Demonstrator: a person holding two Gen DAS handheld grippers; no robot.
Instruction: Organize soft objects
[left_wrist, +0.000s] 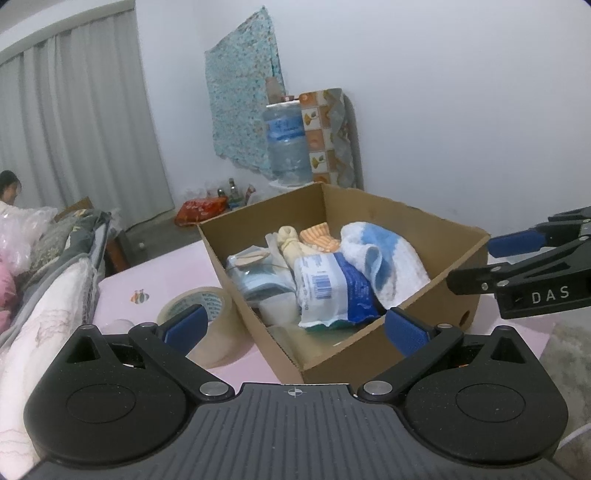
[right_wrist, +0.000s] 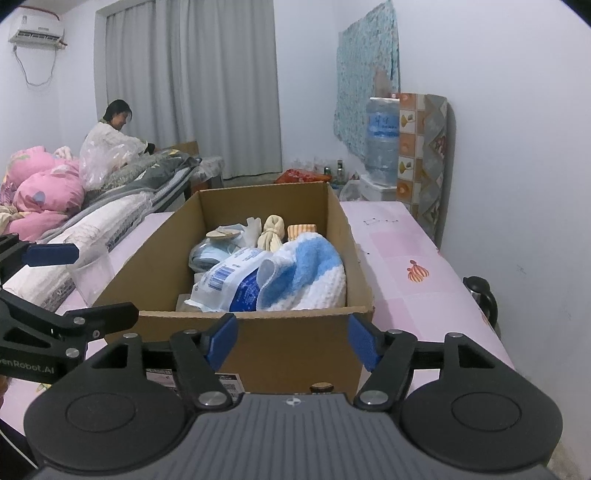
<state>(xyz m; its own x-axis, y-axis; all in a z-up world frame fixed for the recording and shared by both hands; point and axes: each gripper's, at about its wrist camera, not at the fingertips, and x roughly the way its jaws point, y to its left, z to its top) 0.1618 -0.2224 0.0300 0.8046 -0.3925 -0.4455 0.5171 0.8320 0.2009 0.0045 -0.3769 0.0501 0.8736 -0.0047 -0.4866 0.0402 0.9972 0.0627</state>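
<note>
A cardboard box stands on the pink table. Inside lie a blue and white towel, a blue and white plastic packet, a cream rolled cloth, an orange striped cloth and a pale blue packet. My left gripper is open and empty just short of the box's near corner. My right gripper is open and empty in front of the box's near wall; it also shows in the left wrist view.
A roll of tape lies left of the box. A clear plastic cup stands by the box's left side. A dark kettle sits at the table's right edge. Bedding lies to the left. A water jug stands behind.
</note>
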